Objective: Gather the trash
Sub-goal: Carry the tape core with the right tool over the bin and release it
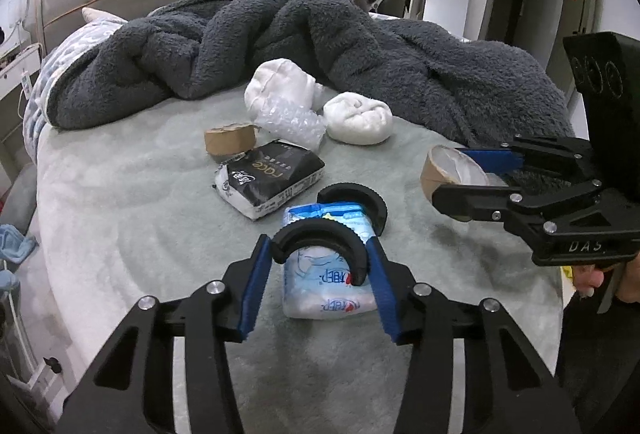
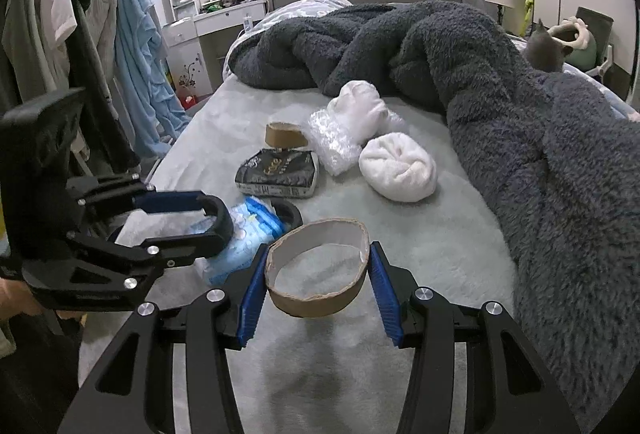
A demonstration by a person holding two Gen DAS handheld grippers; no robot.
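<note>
The right gripper [image 2: 318, 270] pinches a squashed cardboard tape ring [image 2: 316, 268] between its blue pads, lifted above the bed [image 2: 440, 242]. At its nine o'clock, the left gripper [image 1: 320, 254] stands spread around a blue-white tissue pack [image 1: 326, 274] lying on the sheet. A black pack [image 1: 272, 178] lies at that pack's eleven o'clock.

Blue tissue pack [image 1: 328, 270] partly hidden behind curved tips of left gripper [image 1: 326, 230]; contact not discernible. Print on black packet [image 1: 272, 178] beyond those tips too small to read. Right gripper [image 1: 476, 174] body cut off at frame edge.
</note>
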